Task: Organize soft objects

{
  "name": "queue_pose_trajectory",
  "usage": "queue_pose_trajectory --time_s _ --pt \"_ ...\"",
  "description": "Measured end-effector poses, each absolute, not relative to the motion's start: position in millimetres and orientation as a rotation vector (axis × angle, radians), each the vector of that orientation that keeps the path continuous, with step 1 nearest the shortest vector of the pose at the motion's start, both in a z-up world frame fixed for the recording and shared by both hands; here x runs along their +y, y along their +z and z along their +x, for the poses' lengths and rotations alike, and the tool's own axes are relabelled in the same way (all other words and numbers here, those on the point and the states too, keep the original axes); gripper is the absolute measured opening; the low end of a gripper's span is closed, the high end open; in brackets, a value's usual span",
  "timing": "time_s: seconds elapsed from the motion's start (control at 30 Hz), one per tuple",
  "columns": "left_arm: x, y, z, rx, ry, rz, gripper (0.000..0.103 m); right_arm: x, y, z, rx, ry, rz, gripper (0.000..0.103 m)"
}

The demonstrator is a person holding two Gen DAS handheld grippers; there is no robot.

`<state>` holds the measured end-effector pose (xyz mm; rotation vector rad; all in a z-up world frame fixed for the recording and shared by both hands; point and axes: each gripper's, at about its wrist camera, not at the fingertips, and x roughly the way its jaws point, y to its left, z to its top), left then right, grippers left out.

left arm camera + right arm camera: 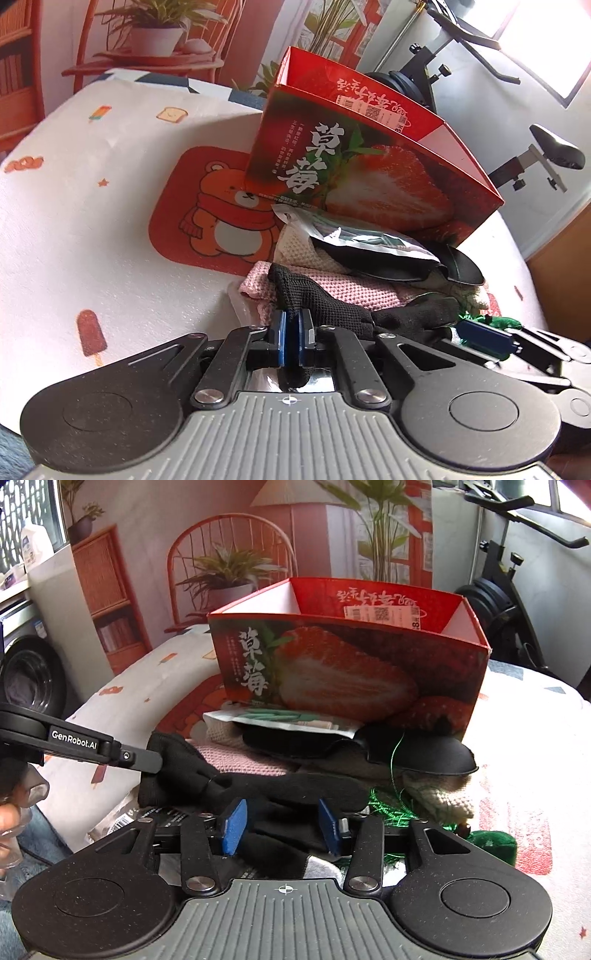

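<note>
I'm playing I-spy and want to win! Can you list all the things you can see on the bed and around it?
strawberry box: 1, red, open, behind the pile
black glove: 1, front of pile
pink knitted cloth: 1, under the glove
cream knitted cloth: 1, behind the pink one
silver pouch: 1, shiny, on top of pile
black curved piece: 1, right of the pouch
green string: 1 tangle, right front
bear blanket: 1, white and orange, under everything
exercise bike: 1, black, back right
left gripper: shut on the glove
right gripper: open, around the glove

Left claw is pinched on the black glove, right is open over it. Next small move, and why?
Probably close the right claw on the black glove: its pads straddle the fabric while the left claw already pinches the other end, and the strawberry box stands open behind.
</note>
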<state>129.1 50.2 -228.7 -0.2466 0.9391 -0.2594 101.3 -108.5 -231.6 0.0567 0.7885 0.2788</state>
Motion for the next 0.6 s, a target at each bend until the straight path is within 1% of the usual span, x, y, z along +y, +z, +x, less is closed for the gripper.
queue_pose_trajectory --time_s 0.17,0.23,0.33,0.37,0.4,0.47,0.6 --pt "49 -230 128 0.94 -0.259 -0.249 0.009 -108 -239 102 0.814 0.278 0.062 0.056" --pt "49 -229 128 0.937 -0.263 -0.251 0.01 -106 -243 102 0.824 0.275 0.06 0.056" --pt "49 -228 127 0.932 -0.269 -0.249 0.014 -100 -247 104 0.829 0.288 0.034 0.057" --pt "48 -228 126 0.929 -0.271 -0.245 0.018 -98 -249 104 0.825 0.298 0.017 0.058" --pt "48 -227 126 0.926 -0.273 -0.242 0.026 -95 -250 104 0.818 0.308 0.001 0.059" --pt "48 -228 127 0.927 -0.274 -0.243 0.036 -90 -253 103 0.808 0.32 -0.039 0.061" --pt "50 -233 130 0.943 -0.275 -0.253 0.036 -85 -259 104 0.805 0.319 -0.086 0.061"
